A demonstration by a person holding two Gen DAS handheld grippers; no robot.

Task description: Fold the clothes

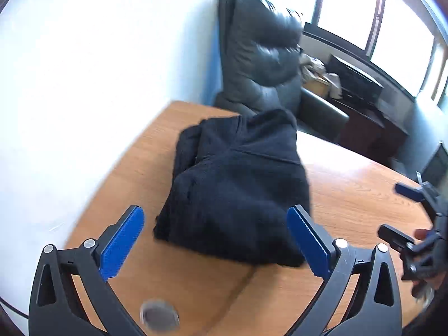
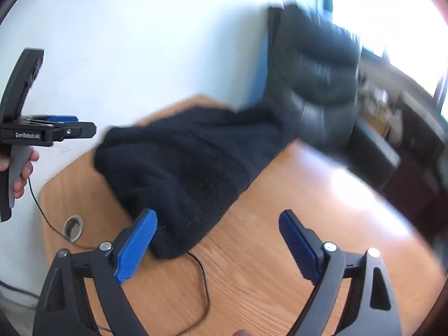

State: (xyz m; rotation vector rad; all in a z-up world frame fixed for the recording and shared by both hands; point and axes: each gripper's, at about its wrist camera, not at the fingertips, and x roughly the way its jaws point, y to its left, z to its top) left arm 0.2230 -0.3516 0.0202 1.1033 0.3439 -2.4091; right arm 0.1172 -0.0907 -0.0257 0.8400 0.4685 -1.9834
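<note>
Both tongs wide open and empty, folded black garment on the table.

We see the left gripper [image 1: 215, 218] at the bottom of the left wrist frame, blue pads spread wide, gripping nothing; the black garment [image 1: 238, 184] sits mid-frame on the wooden table [image 1: 350, 184], just past the pads. The right gripper [image 2: 217, 221] is likewise spread and empty, the garment [image 2: 182, 168] beside its left pad. Black armchair [image 1: 266, 56] upper centre; thin cable [image 2: 201, 274] lower centre.

Centre: folded black garment [image 1: 235, 184] fills the middle of the wooden table [image 1: 350, 184].
3 o'clock: bare tabletop, open passage.
12 o'clock: black armchair [image 1: 263, 56] blocks the far edge.
7 o'clock: thin cable [image 2: 204, 280] and grommet [image 2: 73, 228] on wood.
</note>
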